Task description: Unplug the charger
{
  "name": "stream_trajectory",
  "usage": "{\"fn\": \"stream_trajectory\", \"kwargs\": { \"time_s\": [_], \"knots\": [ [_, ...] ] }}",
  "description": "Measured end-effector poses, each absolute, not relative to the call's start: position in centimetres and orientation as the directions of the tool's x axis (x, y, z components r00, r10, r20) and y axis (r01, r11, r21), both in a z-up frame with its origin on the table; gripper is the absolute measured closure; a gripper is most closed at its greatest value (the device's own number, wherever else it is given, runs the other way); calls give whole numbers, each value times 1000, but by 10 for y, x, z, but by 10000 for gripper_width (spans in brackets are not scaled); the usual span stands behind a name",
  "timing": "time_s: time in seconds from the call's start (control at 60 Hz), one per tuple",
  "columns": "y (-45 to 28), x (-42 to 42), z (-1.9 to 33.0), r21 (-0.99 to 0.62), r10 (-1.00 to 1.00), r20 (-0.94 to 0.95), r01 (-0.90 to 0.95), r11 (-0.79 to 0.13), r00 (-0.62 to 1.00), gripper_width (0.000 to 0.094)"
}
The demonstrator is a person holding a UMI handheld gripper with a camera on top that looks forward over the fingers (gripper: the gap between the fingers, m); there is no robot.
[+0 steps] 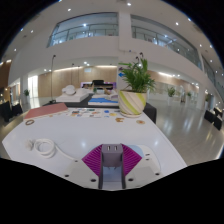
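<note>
**Lot: one white table top, indoor hall setting. Listed left to right.**

1. Flat pinkish-brown item, one. It lies at the far left of the table near its back edge. Its kind cannot be made out.
2. Coiled white cable, one. It lies flat on the near left part of the table, left of the fingers and well apart from them. Neither end can be traced.
3. Small coloured pieces, a loose scatter in the middle of the table beyond the fingers. They are too small to count or name.
4. Flat light-blue item, one. It sits just behind the scatter and just left of the pot.
5. Potted plant, one. It has green leaves in a round pot banded yellow and white. It stands upright at the far right of the table, beyond the fingers and slightly right of them.

**Gripper, one, at the near edge of the table.**

- Fingers: two, each with a ribbed magenta pad on its inner face.
- Opening: drawn in narrow, with only a slim gap between the pads.
- Held: charger, one, a small grey block. It fills the gap upright, and both pads appear to press against its sides.
- No socket or lead attached to the charger is discernible.
</note>
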State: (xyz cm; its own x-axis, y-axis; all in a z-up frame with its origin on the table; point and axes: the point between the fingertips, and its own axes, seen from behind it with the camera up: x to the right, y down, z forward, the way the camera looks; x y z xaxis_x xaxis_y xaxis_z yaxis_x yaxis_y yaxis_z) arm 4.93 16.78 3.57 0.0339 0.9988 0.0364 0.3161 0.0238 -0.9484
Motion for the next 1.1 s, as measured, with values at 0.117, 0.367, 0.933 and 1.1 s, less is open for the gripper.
{"fn": "stream_trajectory", "kwargs": {
  "time_s": [0.117, 0.367, 0.933, 1.1],
  "knots": [
    [170, 48, 44, -950, 999, 17, 314, 4, 40, 761],
    [206, 48, 141, -973, 995, -53, 219, -71, 86, 765],
    [355, 71, -8, -789, 984, 133, 614, 31, 122, 672],
    [354, 66, 12, -804, 988, 104, 594, 16, 115, 282]
  ]
}}
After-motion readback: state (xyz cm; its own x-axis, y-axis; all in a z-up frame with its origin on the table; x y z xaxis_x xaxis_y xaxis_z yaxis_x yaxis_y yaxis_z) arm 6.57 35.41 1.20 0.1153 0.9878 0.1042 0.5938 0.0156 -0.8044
